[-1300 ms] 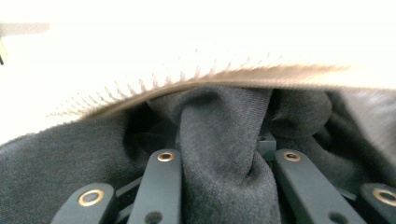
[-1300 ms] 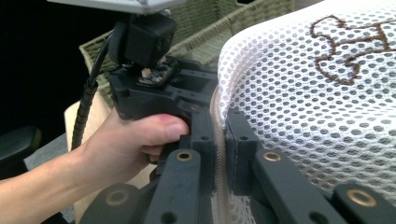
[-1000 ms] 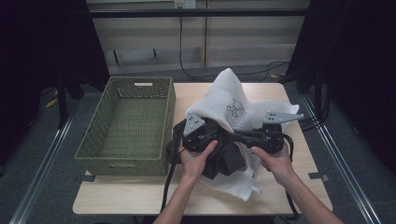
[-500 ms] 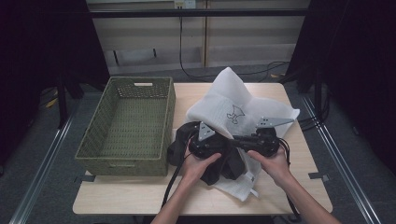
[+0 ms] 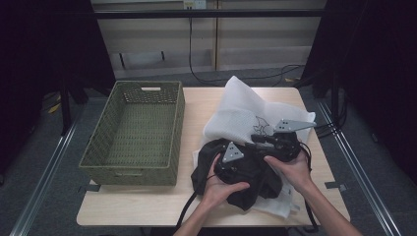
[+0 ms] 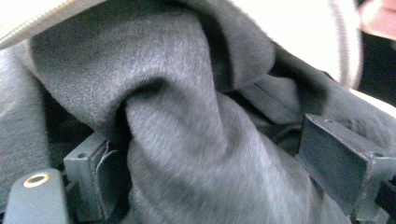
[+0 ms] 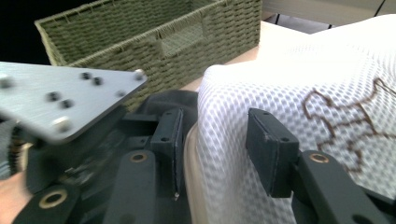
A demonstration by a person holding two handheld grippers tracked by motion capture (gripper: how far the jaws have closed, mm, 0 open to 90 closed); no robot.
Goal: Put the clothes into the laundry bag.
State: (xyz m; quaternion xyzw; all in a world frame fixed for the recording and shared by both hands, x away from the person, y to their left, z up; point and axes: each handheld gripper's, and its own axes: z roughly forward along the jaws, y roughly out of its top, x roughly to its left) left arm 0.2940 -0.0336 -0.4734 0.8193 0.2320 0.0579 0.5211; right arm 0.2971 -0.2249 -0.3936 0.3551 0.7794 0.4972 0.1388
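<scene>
High view: two grippers meet over one dark garment [image 5: 248, 179], the left gripper [image 5: 231, 164] with jaws spread around its bunched folds. Beside it, the right gripper [image 5: 268, 145] stands open around an edge of one white mesh bag [image 5: 246, 115]. Farther left sits one wicker basket [image 5: 135, 130].

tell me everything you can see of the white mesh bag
The white mesh bag is soft netted fabric with a dark line drawing printed on it and a zipper edge. It lies crumpled on the table's right half, peaked at the back, beside the basket. Dark clothing spills from its near end. The right tool has open jaws straddling a fold.
</scene>
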